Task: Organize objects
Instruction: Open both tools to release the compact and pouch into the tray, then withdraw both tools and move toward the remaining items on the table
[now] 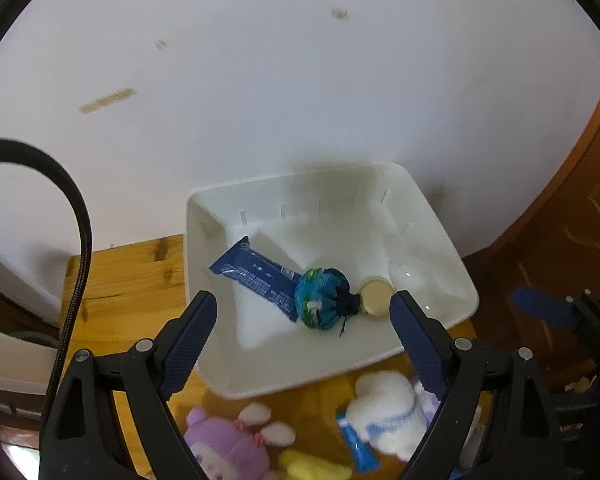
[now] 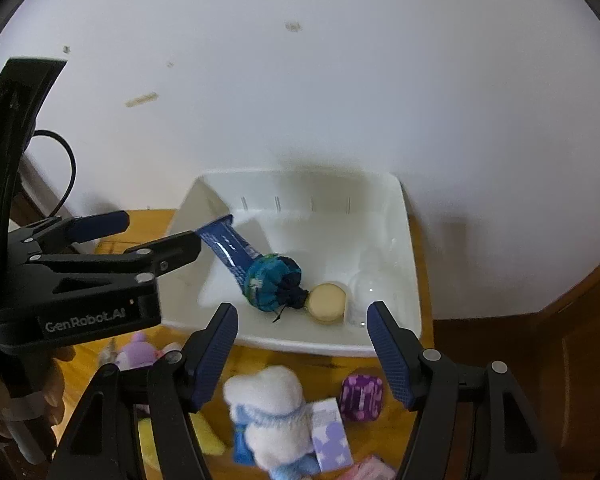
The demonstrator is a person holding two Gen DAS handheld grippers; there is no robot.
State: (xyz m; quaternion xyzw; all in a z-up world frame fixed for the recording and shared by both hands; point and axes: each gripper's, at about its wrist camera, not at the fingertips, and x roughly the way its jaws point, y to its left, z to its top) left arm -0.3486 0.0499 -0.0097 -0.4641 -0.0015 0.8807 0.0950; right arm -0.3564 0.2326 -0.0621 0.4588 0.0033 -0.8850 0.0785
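I have the white bin point(image 1: 420, 216) at 12 o'clock on the wooden counter point(image 1: 140, 272), already holding 1 blue wrapper point(image 1: 256, 276), 1 blue-green pouch point(image 1: 320, 296) and 1 round tin point(image 1: 376, 296). My right claw point(image 2: 302, 320) gapes wide and empty above the white plush point(image 2: 272, 412) at 6 o'clock; I'd drop straight down and pinch its body. My left claw point(image 1: 304, 316) also hangs spread, empty.

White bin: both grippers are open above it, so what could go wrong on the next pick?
The white bin sits with its near rim right over the white plush, so a descending right gripper might clip the rim and shift it. The toys lie crowded: closing on the plush could also catch the purple cube or the small carton.
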